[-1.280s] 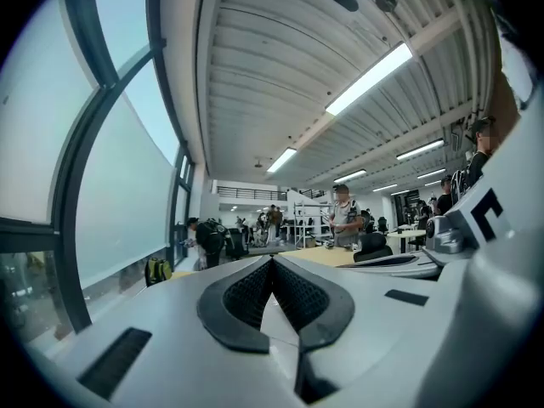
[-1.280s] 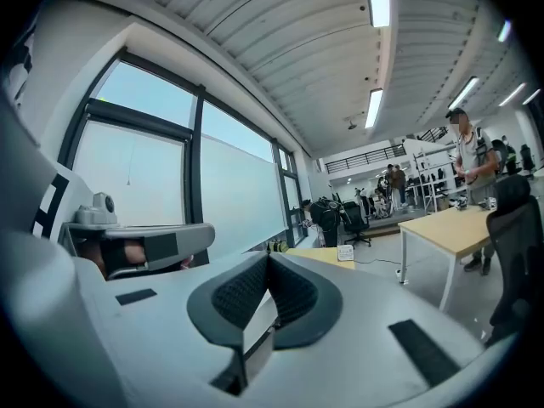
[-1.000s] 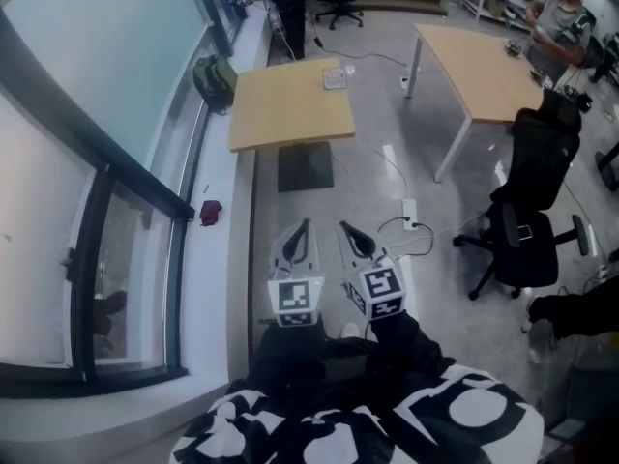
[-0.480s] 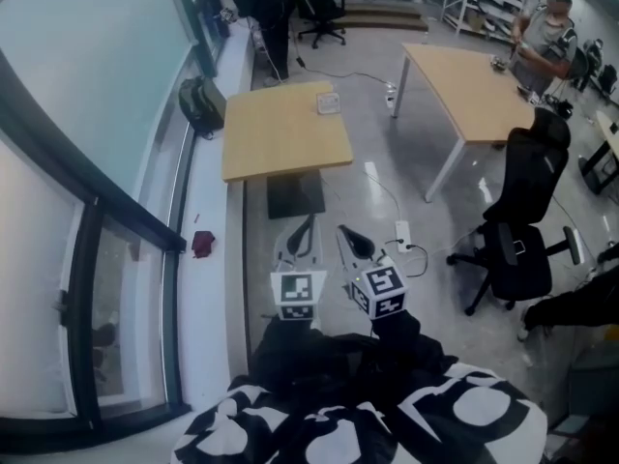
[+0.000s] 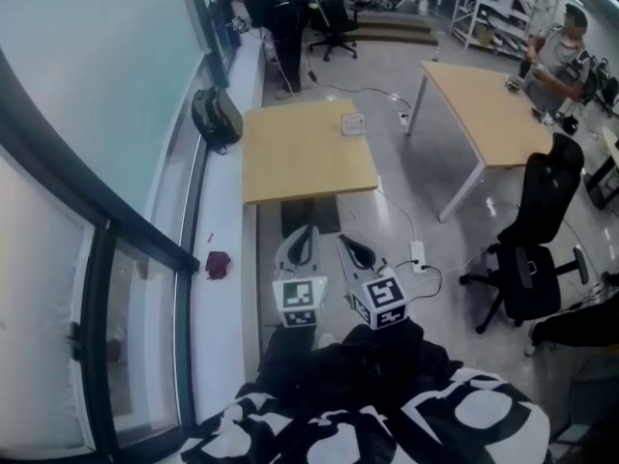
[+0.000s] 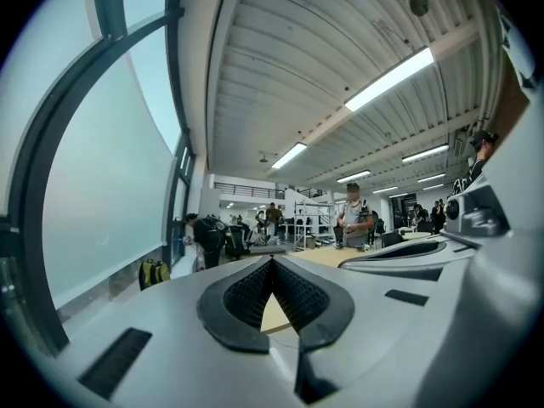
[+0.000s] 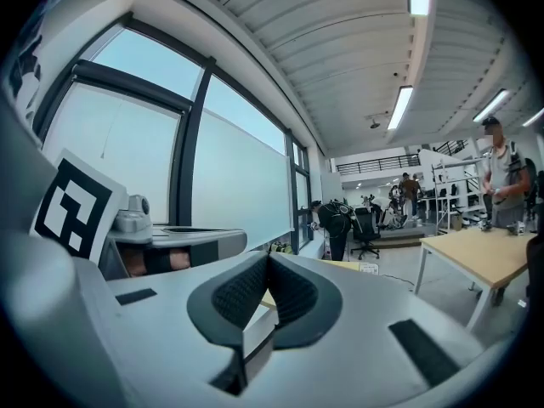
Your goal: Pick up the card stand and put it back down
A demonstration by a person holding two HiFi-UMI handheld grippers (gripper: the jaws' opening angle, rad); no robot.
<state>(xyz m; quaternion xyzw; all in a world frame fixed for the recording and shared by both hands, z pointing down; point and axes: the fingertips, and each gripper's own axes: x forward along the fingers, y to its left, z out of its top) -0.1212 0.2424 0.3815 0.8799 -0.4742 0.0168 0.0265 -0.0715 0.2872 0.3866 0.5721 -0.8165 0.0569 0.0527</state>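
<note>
Pale wood marks the counter [image 5: 300,158] that stands ahead of you beside the window [image 5: 87,95]. The only thing on it is a small pale object [image 5: 354,124] near its far right corner. That is most likely the card stand, though it is too small here to be sure.

Your left hand-held gripper [image 5: 302,240] has its jaws pressed together with nothing between them. The left gripper view shows only a sliver of the counter through the small gap beneath where they meet. Your right hand-held gripper [image 5: 350,246] is the same, with its jaws together and empty. You hold both close to your body, side by side above the floor [image 5: 387,182], well apart from the counter.

As far as this shows, none of the task is done: the object sits untouched and no grasp has begun. You have yet to reach the counter, part one pair of jaws, close them on the stand, lift it and set it back down.
</note>
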